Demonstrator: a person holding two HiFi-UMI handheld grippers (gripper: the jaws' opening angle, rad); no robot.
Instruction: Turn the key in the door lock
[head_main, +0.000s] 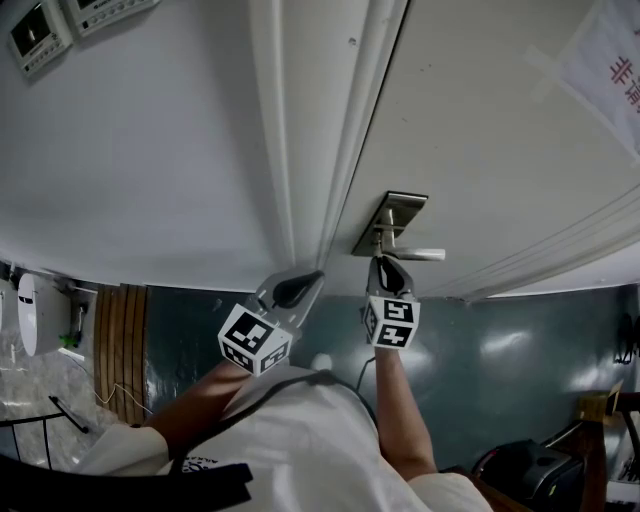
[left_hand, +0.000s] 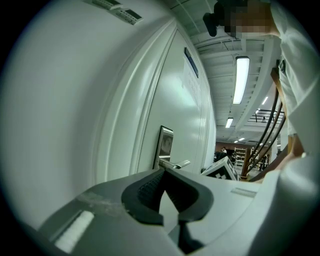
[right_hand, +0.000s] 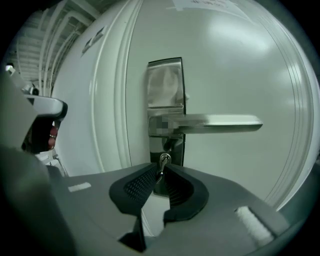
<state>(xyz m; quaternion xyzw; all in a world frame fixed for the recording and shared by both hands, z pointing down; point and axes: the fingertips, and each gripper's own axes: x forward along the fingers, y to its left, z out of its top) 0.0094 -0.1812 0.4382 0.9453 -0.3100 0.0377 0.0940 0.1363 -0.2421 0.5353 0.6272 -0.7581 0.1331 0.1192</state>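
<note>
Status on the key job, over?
Left claw shut, empty, beside the door frame. Right claw slightly open, key between its pads, grip looks loose. Handle above the key, nothing in the way.

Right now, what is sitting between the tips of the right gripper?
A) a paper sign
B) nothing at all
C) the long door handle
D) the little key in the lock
D: in the right gripper view the key pokes out of the door just below the handle, right between the tips of the right gripper.
</note>
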